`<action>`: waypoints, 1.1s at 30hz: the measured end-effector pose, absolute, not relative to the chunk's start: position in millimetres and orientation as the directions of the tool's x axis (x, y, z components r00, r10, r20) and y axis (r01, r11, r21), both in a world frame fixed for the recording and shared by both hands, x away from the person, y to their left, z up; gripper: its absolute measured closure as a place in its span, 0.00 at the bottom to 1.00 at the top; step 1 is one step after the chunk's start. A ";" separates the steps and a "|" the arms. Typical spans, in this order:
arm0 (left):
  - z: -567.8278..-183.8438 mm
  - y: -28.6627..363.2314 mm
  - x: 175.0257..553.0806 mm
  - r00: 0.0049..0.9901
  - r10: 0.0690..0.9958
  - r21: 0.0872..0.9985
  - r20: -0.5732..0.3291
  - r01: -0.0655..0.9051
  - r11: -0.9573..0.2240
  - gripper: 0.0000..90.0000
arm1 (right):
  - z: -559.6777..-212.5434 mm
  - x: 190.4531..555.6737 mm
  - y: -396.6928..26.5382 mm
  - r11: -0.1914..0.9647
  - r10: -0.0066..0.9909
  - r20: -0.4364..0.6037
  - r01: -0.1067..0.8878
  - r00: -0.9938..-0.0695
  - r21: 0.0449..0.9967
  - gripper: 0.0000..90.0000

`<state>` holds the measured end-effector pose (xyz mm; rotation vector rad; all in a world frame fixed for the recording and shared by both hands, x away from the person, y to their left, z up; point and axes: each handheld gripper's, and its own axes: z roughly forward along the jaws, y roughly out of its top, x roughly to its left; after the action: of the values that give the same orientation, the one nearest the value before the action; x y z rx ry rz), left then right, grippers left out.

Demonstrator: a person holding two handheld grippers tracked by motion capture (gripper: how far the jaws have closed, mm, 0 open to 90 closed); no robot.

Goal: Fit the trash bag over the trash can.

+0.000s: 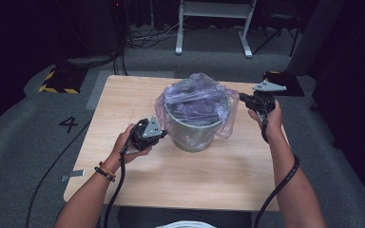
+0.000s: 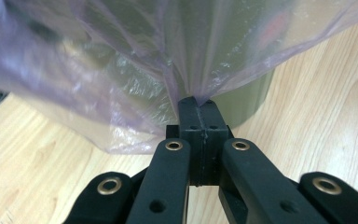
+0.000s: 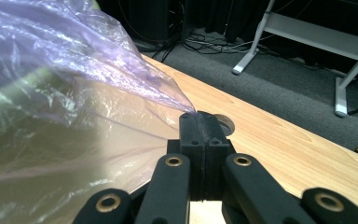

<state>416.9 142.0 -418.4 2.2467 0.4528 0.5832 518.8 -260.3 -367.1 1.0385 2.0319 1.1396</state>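
1. A bin (image 1: 192,128) stands mid-desk (image 1: 171,175), a purple bag (image 1: 197,97) draped over it.
2. The left hand-held gripper (image 1: 160,134), at the bin's left, is clamped on the bag's film.
3. The right hand-held gripper (image 1: 243,98), at the bin's right, pinches the film too.

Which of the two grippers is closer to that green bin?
Left. The left gripper pinches the purple bag low down, right beside the bin. The right gripper pinches the bag up near the rim, held farther out.

A light wooden rectangular bench (image 1: 123,99) stands on grey carpeted floor (image 1: 24,123); on it, near the middle, sits a grey-green round bin (image 1: 192,135) draped in translucent purple plastic bag (image 1: 197,92).
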 end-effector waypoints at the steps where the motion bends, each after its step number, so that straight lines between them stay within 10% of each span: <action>1: -420.9 143.8 417.4 0.834 0.484 0.743 0.265 0.144 -0.654 1.00 | -367.5 519.4 -260.5 0.331 0.844 -0.112 0.346 -0.525 0.878 1.00; 15: -439.4 169.1 420.6 0.814 0.541 0.753 0.211 0.218 -0.621 1.00 | -381.6 523.0 -259.0 0.307 0.856 -0.094 0.354 -0.508 0.883 0.99; 19: -432.1 180.2 411.5 0.785 0.592 0.801 0.184 0.229 -0.553 0.54 | -380.3 518.2 -260.2 0.289 0.858 -0.091 0.328 -0.506 0.899 0.91; 23: -417.0 193.2 399.0 0.803 0.581 0.855 0.132 0.205 -0.477 0.29 | -372.3 509.5 -264.6 0.265 0.868 -0.095 0.293 -0.488 0.919 0.71; 33: -358.1 192.7 410.1 0.794 0.590 0.916 0.150 0.113 -0.384 0.35 | -345.2 491.5 -287.2 0.249 0.867 -0.103 0.246 -0.488 0.937 0.47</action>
<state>410.1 192.7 -358.1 1.9230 0.5298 0.5637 491.5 -287.2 -345.2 1.0129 1.8857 1.2452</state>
